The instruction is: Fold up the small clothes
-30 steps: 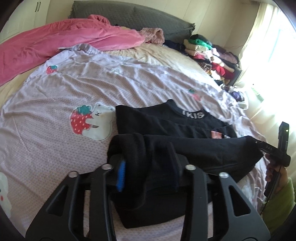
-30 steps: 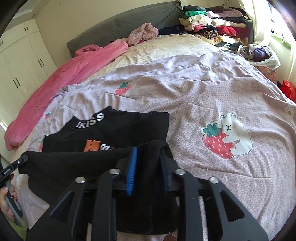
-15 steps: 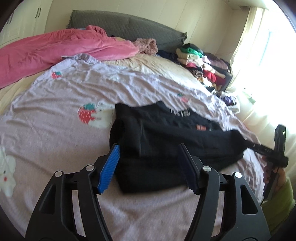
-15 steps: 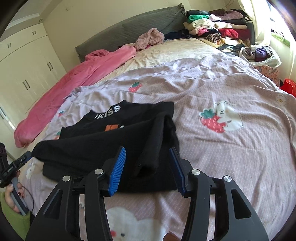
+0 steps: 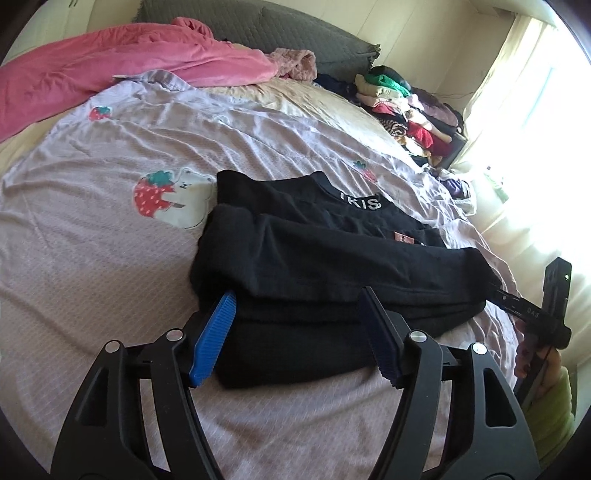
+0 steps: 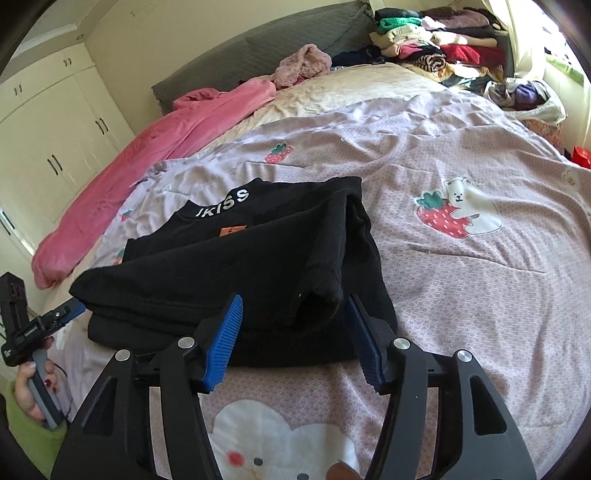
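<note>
Leftmost, a pink blanket (image 5: 110, 62) heaped along the far side of the bed, against a grey headboard (image 5: 266, 33). Next, a lilac bedspread (image 5: 92, 229) printed with a strawberry-and-bear patch (image 5: 170, 197), wrinkled but spread flat. Toward the middle, a black sweatshirt (image 5: 332, 266) lying on that spread, lower part folded up over the chest, white lettering showing at the collar (image 5: 360, 202) and a small orange tag (image 5: 402, 237) just below the fold's edge. In the foreground of the left wrist view, left gripper (image 5: 299, 332) hovering at the garment's near edge, jaws just opened and standing apart, blue pads clear of the cloth with only the folded hem lying between them. Further right, right gripper (image 6: 295, 332) likewise just opened, fingers spread wide, the bunched sleeve cuff (image 6: 325, 284) resting loose between the pads, not pinched. At the right rim of the left wrist view, a hand (image 5: 535, 365) in a green sleeve on the other tool's handle. Far right, a stack of folded clothes (image 5: 406, 110) near the bright window (image 5: 546, 92).
</note>
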A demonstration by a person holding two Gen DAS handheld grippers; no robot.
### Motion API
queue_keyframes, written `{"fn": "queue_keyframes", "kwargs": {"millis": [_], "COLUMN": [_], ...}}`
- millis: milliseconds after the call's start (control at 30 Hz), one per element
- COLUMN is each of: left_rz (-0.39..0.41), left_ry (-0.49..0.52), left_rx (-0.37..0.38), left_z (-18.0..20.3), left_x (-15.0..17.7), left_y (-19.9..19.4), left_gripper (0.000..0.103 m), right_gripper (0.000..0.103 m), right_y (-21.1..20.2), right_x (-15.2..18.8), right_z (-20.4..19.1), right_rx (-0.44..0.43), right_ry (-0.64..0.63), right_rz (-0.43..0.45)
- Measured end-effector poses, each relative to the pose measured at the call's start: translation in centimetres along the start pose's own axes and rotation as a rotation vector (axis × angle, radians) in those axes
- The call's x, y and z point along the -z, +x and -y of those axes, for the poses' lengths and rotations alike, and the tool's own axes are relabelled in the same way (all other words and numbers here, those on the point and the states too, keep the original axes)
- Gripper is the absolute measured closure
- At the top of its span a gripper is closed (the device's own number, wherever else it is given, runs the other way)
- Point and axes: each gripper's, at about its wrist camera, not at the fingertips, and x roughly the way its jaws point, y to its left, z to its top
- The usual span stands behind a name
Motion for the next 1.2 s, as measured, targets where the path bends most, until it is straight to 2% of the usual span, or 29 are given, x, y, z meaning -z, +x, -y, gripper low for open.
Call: {"fn": "queue_keyframes", "kwargs": {"millis": [33,67,100,133,267,433,700,767,800,833,900,933,967,1067,1200], "left_rz": [-0.008,-0.014,-0.022,-0.021,-0.01,0.039,0.078,0.08,0.082,0.088,0.12,0.143,0.161,0.209,0.209], "left_ry": [-0.002,-0.003,0.001,0.001,-0.027,-0.104,-0.157,-0.188,-0.211,-0.23,-0.275,-0.291,-0.297,-0.297,-0.296], "left_rx": [0.005,-0.003,-0.006,-0.002,0.045,0.061,0.002,0.006,0.011,0.015,0.043,0.065,0.08,0.085,0.077], "left_z": [0.1,0.2,0.3,0.4,0.2,-1.2,-2.3,-3.0,-3.6,-4.1,-5.2,-5.6,-5.9,-6.8,-7.5], "left_x": [-0.2,-0.4,-0.6,-0.8,-1.9,-4.5,-8.0,-8.5,-8.7,-8.8,-8.8,-8.8,-8.6,-8.3,-8.2], "left_y": [0.4,0.6,1.0,1.1,1.2,1.2,3.6,4.4,4.8,5.0,5.0,4.8,4.7,3.8,2.8], "left_gripper": [0.052,0.063,0.089,0.102,0.103,0.103,0.1,0.093,0.086,0.076,0.065,0.063,0.063,0.063,0.062], "right_gripper": [0.061,0.078,0.086,0.095,0.096,0.096,0.096,0.095,0.094,0.092,0.083,0.071,0.068,0.067,0.061], "right_y": [0.2,0.3,0.4,0.4,0.2,0.7,4.2,5.3,5.7,6.1,6.7,6.8,7.0,7.3,6.9], "right_x": [-0.2,-0.4,-0.6,-0.8,-2.4,-5.1,-9.0,-9.7,-9.9,-10.1,-10.6,-10.8,-11.2,-12.1,-11.9], "right_z": [0.0,0.0,0.1,0.1,-0.1,0.2,2.2,2.7,2.9,3.2,3.6,3.8,4.0,4.0,3.6], "right_rx": [-0.003,-0.003,-0.005,-0.01,-0.037,-0.055,-0.081,-0.074,-0.069,-0.066,-0.05,-0.038,-0.026,0.014,0.048], "right_ry": [-0.003,-0.004,-0.004,-0.005,-0.002,0.027,0.138,0.162,0.171,0.186,0.206,0.215,0.221,0.2,0.162], "right_rz": [-0.003,-0.006,-0.008,-0.006,0.02,0.059,0.058,0.05,0.045,0.043,0.045,0.051,0.057,0.066,0.09]}}
